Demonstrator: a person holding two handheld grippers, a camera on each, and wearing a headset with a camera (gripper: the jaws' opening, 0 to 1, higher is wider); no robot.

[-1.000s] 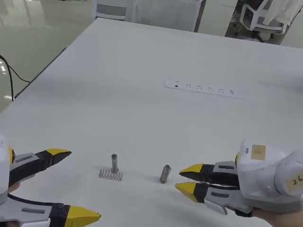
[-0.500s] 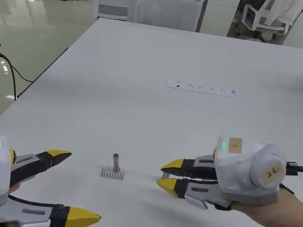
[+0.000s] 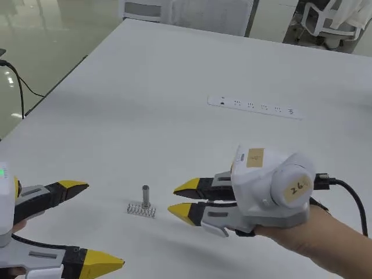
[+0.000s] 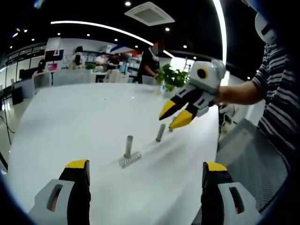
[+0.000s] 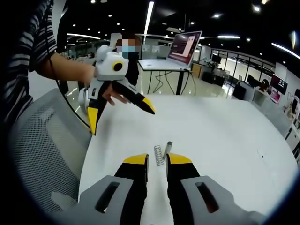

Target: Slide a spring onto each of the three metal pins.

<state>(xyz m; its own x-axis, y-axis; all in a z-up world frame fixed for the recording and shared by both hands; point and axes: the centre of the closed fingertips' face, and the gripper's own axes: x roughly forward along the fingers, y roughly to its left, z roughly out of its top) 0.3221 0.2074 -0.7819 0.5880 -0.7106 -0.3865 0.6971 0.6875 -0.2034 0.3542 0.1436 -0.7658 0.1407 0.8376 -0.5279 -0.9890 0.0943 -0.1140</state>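
Yellow-tipped right gripper (image 3: pixel 181 199) hovered, jaws narrowly parted and empty; left gripper (image 3: pixel 103 225) spread wide.
The small coiled wire spring (image 3: pixel 141 210) lay against the base of the upright grey metal pin (image 3: pixel 145 195); a careless pinch could flick it away or topple the pin.

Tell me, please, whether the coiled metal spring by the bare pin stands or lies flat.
Flat: the coiled metal spring lies on its side beside the upright grey metal pin.
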